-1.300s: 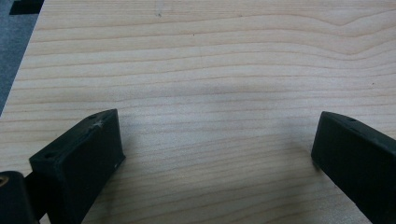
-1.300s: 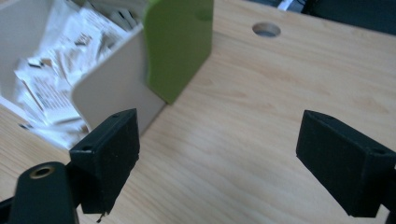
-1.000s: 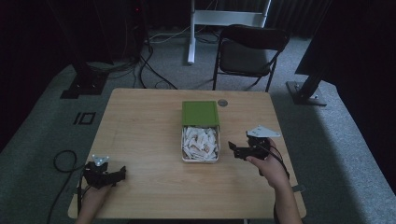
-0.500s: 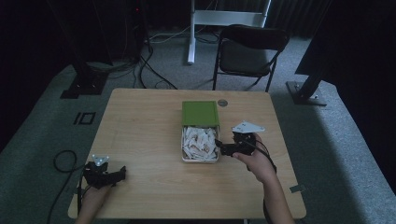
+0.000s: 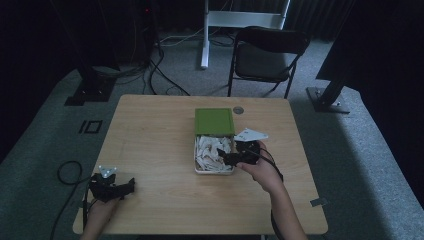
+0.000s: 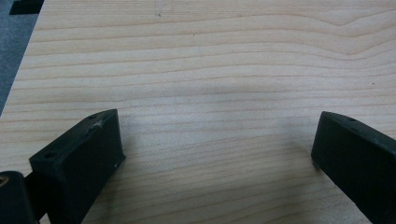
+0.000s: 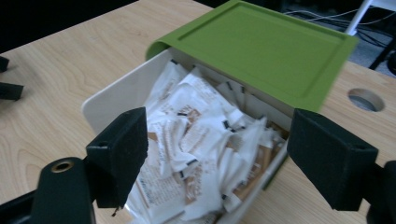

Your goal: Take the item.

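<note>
While the right gripper [image 7: 215,154] hangs over the white box [image 5: 214,155] near the table's middle with its jaws spread wide and holding nothing, the packets [image 7: 196,154] inside look like a loose, slippery pile. A shallow bite could grab two at once or flick some onto the table [image 5: 150,140]. Its jaw by the box wall might also catch the rim and shove the box into the green lid [image 7: 261,51], I think. The left gripper [image 6: 212,154] sits open and empty by the near left corner.

A dim lab or studio — grey carpet [image 5: 350,165], floor cables [image 5: 165,65], stand bases [image 5: 90,92], folding chair [image 5: 265,55].
</note>
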A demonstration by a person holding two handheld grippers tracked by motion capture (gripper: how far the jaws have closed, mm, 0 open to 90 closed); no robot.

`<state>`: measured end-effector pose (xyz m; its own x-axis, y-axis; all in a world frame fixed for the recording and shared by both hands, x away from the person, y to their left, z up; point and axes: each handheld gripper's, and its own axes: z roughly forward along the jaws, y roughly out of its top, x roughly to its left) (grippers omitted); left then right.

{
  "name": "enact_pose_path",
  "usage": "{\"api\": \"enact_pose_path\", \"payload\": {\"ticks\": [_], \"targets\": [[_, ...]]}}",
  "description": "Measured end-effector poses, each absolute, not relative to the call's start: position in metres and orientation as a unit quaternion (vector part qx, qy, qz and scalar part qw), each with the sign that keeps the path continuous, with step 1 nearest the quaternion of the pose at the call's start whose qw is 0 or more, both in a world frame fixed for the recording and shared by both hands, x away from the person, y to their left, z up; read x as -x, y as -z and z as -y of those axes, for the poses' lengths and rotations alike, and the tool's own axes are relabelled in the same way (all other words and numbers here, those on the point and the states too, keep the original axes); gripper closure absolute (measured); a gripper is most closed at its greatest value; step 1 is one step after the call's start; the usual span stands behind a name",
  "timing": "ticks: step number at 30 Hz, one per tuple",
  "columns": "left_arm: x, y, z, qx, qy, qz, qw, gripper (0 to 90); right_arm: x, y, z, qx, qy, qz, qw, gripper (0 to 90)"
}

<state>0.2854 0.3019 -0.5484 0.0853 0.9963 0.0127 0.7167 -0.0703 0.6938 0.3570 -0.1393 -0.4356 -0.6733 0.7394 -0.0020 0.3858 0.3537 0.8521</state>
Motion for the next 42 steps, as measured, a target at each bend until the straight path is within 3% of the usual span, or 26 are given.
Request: {"api": "enact_pose_path", "payload": {"ticks": [8, 17, 24, 42], "targets": [[-0.285, 0.548, -0.302, -0.684, -0.257, -0.626, 0.272, 2.8, -0.358, 0.440, 0.122, -0.340, -0.446, -0.806, 0.189, 26.6], [-0.285, 0.548, -0.302, -0.685, -0.257, -0.626, 0.271, 2.8, -0.360, 0.451, 0.103, -0.329, -0.438, -0.816, 0.184, 40.5], [-0.285, 0.548, -0.302, -0.684, -0.257, -0.626, 0.272, 2.8, -0.362, 0.465, 0.093, -0.330, -0.434, -0.821, 0.167, 44.6], [-0.285, 0.548, -0.302, -0.685, -0.257, -0.626, 0.271, 2.8, -0.365, 0.494, 0.079, -0.353, -0.394, -0.829, 0.184, 62.2]]}}
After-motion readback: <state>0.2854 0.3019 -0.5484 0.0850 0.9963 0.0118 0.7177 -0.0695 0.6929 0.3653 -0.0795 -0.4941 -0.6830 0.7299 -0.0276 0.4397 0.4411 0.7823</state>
